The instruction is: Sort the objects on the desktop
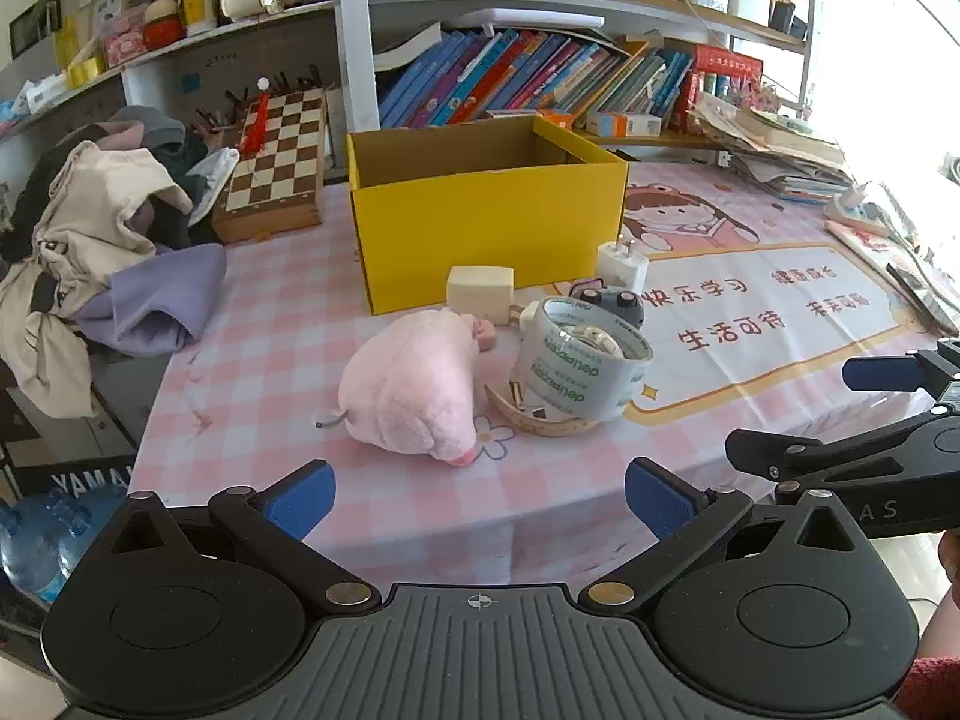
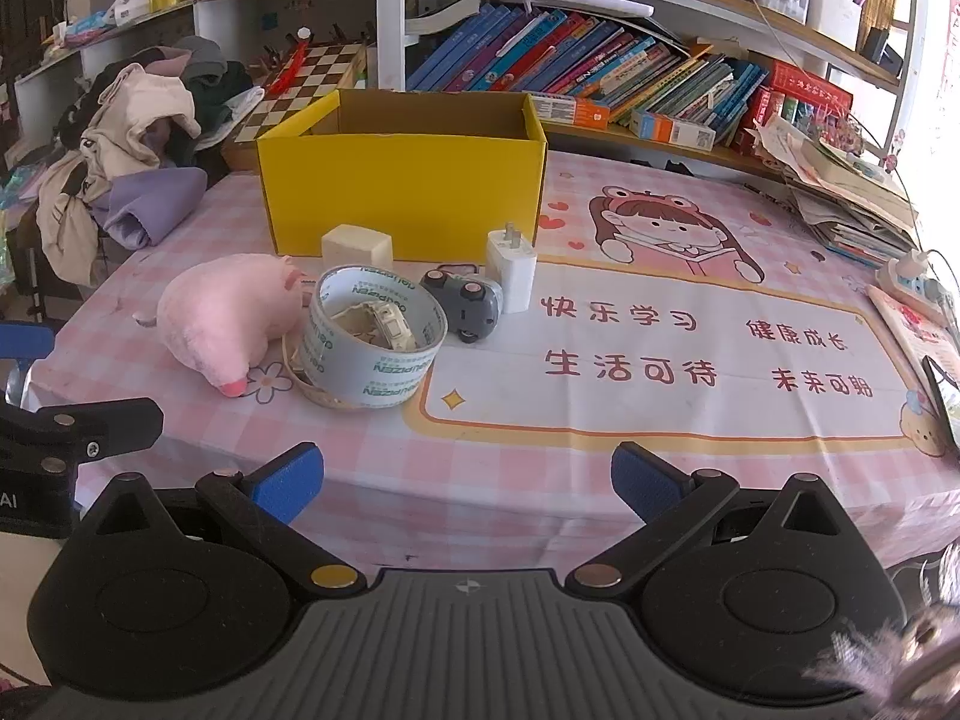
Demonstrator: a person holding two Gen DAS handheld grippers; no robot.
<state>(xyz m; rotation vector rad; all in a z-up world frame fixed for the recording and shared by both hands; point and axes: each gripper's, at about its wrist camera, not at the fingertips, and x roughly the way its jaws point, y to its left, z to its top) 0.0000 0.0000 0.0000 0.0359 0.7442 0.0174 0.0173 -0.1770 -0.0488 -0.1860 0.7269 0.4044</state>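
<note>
None of the loose things appears sorted yet, judging by what shows. From the left wrist view, the yellow box (image 1: 486,210) stands open at the back of the counter (image 1: 270,360), and the part of its inside that shows is bare cardboard; its floor is hidden by the front wall. Just in front of it sit a cream block (image 1: 480,291) and a white charger plug (image 1: 623,267), prongs up. Nearer lies a pink plush toy (image 1: 414,387) on its side, just beside a tape roll (image 1: 582,360) standing on a flat woven ring (image 1: 540,420). A grey toy car (image 1: 615,303) peeks out behind the roll. The left hand-held gripper (image 1: 480,501) hovers at the near edge with its blue pads spread wide and nothing between them.

From the right wrist view, the same cluster sits left of centre, all outside the box. The roll is wide, grey-white and printed, with a small cream item lying inside its core; I cannot tell what that is. The plush looks soft and rounded, its snout toward the camera. The car lies between the roll and the plug. The right hand-held gripper (image 2: 468,480) is likewise fully spread and empty, well short of the objects. So all the sorting seems left to do.
</note>
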